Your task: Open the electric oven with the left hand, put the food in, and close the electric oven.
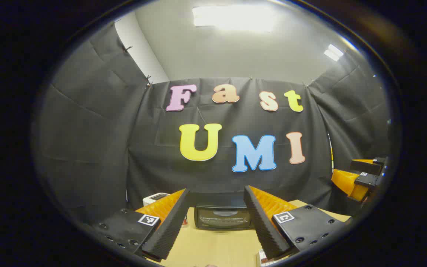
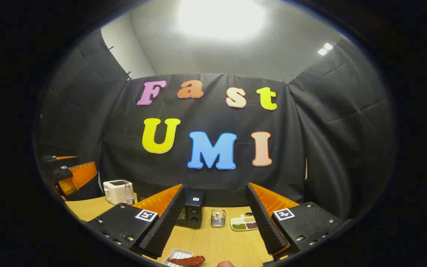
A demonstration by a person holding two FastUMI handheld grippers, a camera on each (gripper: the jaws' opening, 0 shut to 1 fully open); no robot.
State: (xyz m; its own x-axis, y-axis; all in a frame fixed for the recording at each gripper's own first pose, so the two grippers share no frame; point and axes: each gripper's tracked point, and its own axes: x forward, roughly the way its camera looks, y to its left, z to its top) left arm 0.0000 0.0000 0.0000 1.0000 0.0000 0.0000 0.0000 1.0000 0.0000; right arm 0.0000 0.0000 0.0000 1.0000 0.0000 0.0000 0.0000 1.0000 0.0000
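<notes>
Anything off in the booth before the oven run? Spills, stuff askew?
Nothing stands out. The electric oven sits square on the table with its door shut. The food lies on its white tray, the toaster and jar stand upright. No spill visible. Both hand-held grippers are open and empty.

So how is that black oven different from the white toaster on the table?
The electric oven is black with a glass-fronted door, which is shut; the toaster is white with slots on top. The electric oven sits in the middle of the table, the toaster toward its left end beside a bottle. Both stand upright at the back.
</notes>
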